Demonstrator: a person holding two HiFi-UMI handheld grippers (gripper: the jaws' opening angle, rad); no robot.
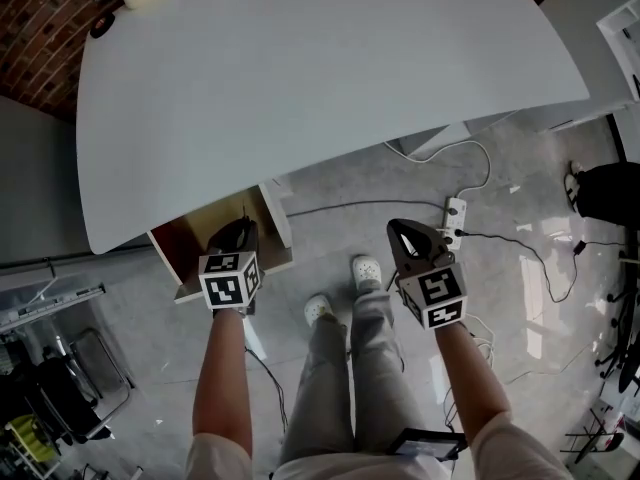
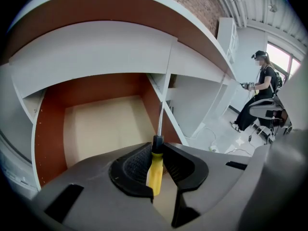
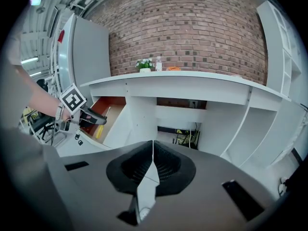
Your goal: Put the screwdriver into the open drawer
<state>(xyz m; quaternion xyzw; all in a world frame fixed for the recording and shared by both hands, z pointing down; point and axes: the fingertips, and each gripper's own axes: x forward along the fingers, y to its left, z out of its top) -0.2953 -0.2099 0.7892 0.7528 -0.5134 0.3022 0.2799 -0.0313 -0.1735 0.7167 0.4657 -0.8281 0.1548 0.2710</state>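
Screwdriver: one, clamped in left tongs | right tongs: together, empty | drawer: one

From the head we look steeply down on the white table, with the open drawer under its near edge. The left gripper view sits close, peering along its jaws straight into that drawer. The right gripper view hangs further back, facing the table front and brick wall, catching drawer and left gripper at its left.
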